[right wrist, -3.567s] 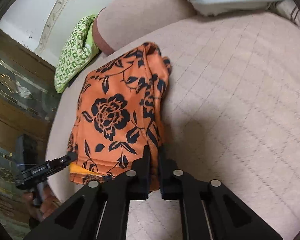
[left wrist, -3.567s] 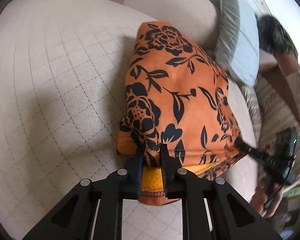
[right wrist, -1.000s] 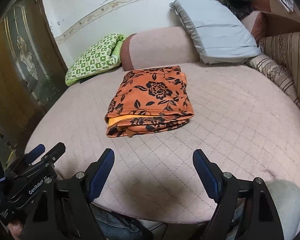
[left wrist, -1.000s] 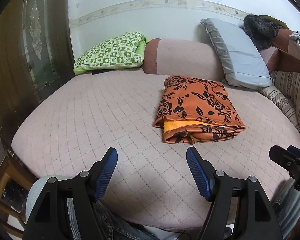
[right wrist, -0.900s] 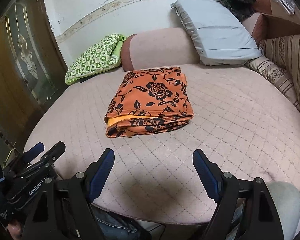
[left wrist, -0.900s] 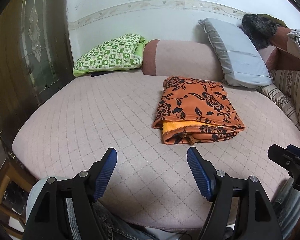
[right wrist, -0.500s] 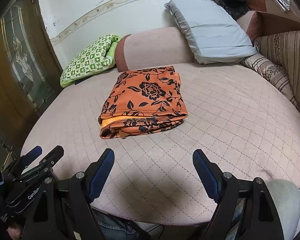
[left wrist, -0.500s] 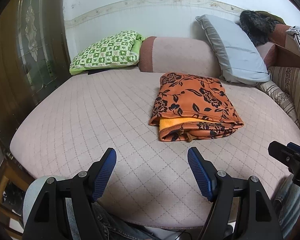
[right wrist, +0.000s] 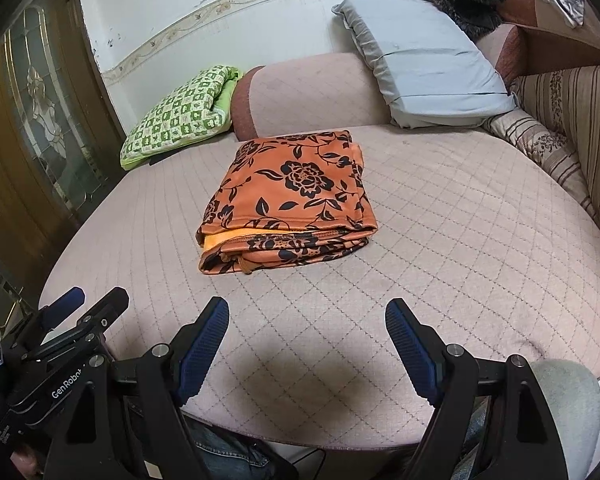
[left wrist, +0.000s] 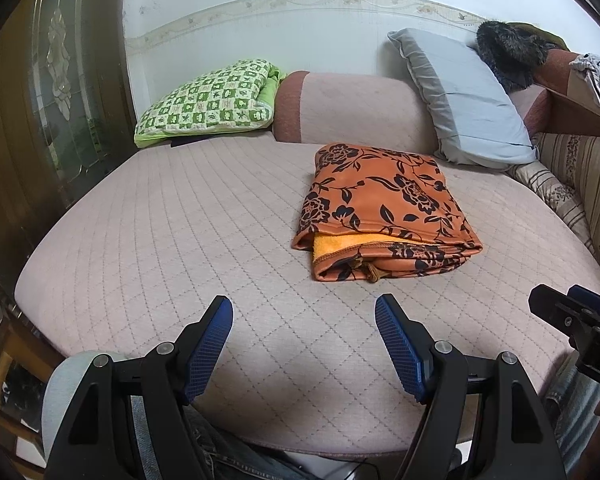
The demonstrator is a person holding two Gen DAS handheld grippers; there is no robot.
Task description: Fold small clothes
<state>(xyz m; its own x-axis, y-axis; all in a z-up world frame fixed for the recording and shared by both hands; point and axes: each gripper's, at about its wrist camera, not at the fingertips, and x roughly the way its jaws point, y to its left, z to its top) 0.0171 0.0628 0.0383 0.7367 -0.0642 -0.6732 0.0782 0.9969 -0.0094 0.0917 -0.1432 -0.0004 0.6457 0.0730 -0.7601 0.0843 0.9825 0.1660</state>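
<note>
An orange garment with black flowers (left wrist: pixel 380 208) lies folded into a thick rectangle on the pink quilted bed (left wrist: pixel 180 220), its yellow lining showing at the near edge. It also shows in the right wrist view (right wrist: pixel 292 196). My left gripper (left wrist: pixel 304 332) is open and empty, held back over the bed's near edge. My right gripper (right wrist: pixel 308 336) is open and empty, likewise well short of the garment. The right gripper shows at the right edge of the left wrist view (left wrist: pixel 572 320); the left gripper shows at the lower left of the right wrist view (right wrist: pixel 76 320).
A green checked pillow (left wrist: pixel 208 100), a pink bolster (left wrist: pixel 348 108) and a grey pillow (left wrist: pixel 464 100) line the bed's far side. A striped sofa (left wrist: pixel 580 176) stands at the right. A wooden glass-panel door (left wrist: pixel 52 100) is at the left. My knees are below the grippers.
Both grippers let go of the folded garment and pulled back to the bed's near edge with jaws wide open. Over the last second the views barely shift.
</note>
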